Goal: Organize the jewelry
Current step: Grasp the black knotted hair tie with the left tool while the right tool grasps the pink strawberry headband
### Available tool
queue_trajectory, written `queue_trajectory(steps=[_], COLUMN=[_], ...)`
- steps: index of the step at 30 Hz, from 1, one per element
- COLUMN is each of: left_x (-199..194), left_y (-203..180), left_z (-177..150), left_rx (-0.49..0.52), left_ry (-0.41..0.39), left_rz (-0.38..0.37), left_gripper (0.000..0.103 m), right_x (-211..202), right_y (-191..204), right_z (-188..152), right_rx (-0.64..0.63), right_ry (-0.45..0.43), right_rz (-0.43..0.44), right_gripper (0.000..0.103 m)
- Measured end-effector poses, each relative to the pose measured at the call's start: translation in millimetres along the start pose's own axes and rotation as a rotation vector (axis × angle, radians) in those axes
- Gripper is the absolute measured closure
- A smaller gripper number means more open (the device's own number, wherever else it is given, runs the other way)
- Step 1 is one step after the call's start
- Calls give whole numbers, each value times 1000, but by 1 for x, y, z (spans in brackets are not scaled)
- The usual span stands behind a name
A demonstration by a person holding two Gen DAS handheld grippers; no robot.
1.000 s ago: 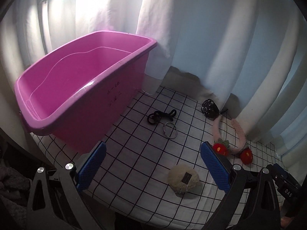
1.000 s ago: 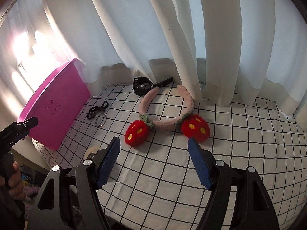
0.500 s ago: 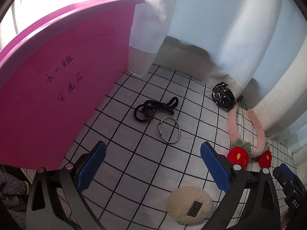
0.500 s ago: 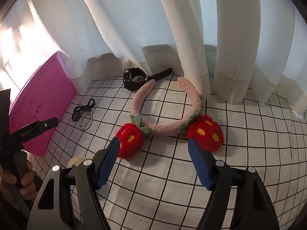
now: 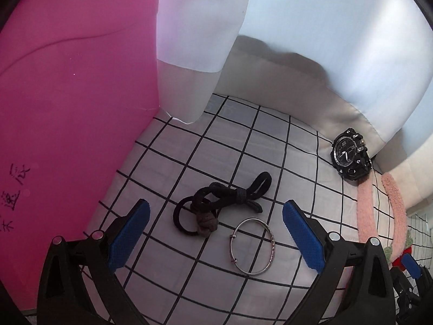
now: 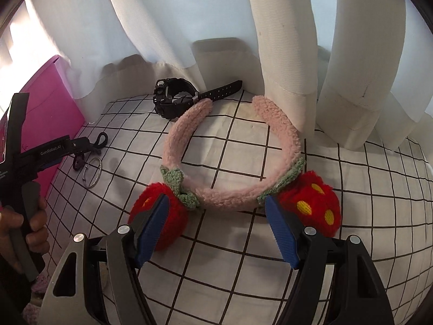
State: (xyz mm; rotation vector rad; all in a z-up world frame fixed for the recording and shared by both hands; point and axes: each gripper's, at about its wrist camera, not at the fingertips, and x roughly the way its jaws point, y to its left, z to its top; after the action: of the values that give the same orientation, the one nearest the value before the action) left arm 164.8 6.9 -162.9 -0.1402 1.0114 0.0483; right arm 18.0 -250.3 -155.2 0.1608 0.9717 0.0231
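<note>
In the left wrist view, my left gripper (image 5: 216, 235) is open and hovers just above black hair ties (image 5: 222, 203) and a silver bangle (image 5: 253, 246) on the grid cloth. A black watch (image 5: 350, 157) lies at the back right. In the right wrist view, my right gripper (image 6: 216, 227) is open, its fingers straddling the front of a pink fluffy headband (image 6: 230, 159) with two red strawberry pompoms (image 6: 314, 203). The watch (image 6: 173, 101), the bangle (image 6: 93, 173) and the hair ties (image 6: 89, 154) also show in the right wrist view.
A pink plastic bin (image 5: 67, 108) stands at the left, close to the hair ties; it shows in the right wrist view (image 6: 51, 108) too. White curtains (image 6: 284, 40) hang along the back edge. The checked cloth (image 6: 270, 270) covers the surface.
Both grippers have moved forward and down. The left one has closed in on the hair ties and bangle; the right one has reached the headband's pompoms. Both stay open.
</note>
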Motion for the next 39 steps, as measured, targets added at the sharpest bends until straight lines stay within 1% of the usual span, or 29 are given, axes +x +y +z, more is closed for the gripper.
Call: queue_trajectory(steps=[2, 3, 6, 13, 16, 19, 20, 24, 26, 29, 30, 31, 33, 34, 36, 37, 39], left_x=[10, 14, 22, 33, 37, 38, 41, 47, 51, 52, 51, 50, 47, 45, 41, 39, 38], left_y=[-2, -3, -6, -12, -17, -21, -28, -35, -39, -50, -53, -56, -57, -58, -60, -62, -70], left_z=[1, 1, 2, 6, 8, 9, 10, 15, 23, 28, 26, 25, 21, 20, 18, 16, 13], left_rx=[5, 10, 22, 45, 59, 69, 73, 89, 95, 132, 149, 153, 146, 145, 148, 153, 170], left_ry=[13, 20, 29, 36, 30, 25, 23, 9, 11, 3, -3, -13, -22, -27, -35, -38, -48], left_rz=[9, 13, 24, 41, 54, 50, 50, 47, 42, 36, 36, 28, 13, 13, 8, 6, -2], left_gripper=[6, 6, 6, 6, 6, 6, 6, 6, 6, 9, 14, 17, 29, 32, 49, 52, 74], right_x=[6, 8, 13, 6, 17, 30, 34, 50, 60, 64, 64, 64, 64, 63, 62, 61, 60], right_y=[0, 0, 0, 14, 18, 23, 25, 35, 36, 38, 38, 38, 38, 38, 38, 38, 41], right_z=[4, 5, 11, 23, 26, 28, 28, 30, 28, 27, 26, 26, 26, 24, 24, 23, 21], right_rx=[-5, -3, -6, -97, -113, -130, -138, -178, -188, -196, -198, -198, -199, -201, -201, -204, -216], right_ry=[-3, -6, -12, -67, -31, -3, 6, 26, 48, 27, 21, 14, 5, 2, -4, -7, -14], right_rz=[0, 4, 4, -9, 13, 16, 7, -26, -34, -37, -37, -35, -33, -32, -27, -24, -23], right_gripper=[33, 30, 28, 28, 28, 28, 28, 28, 28, 28, 28, 28, 28, 28, 31, 32, 39])
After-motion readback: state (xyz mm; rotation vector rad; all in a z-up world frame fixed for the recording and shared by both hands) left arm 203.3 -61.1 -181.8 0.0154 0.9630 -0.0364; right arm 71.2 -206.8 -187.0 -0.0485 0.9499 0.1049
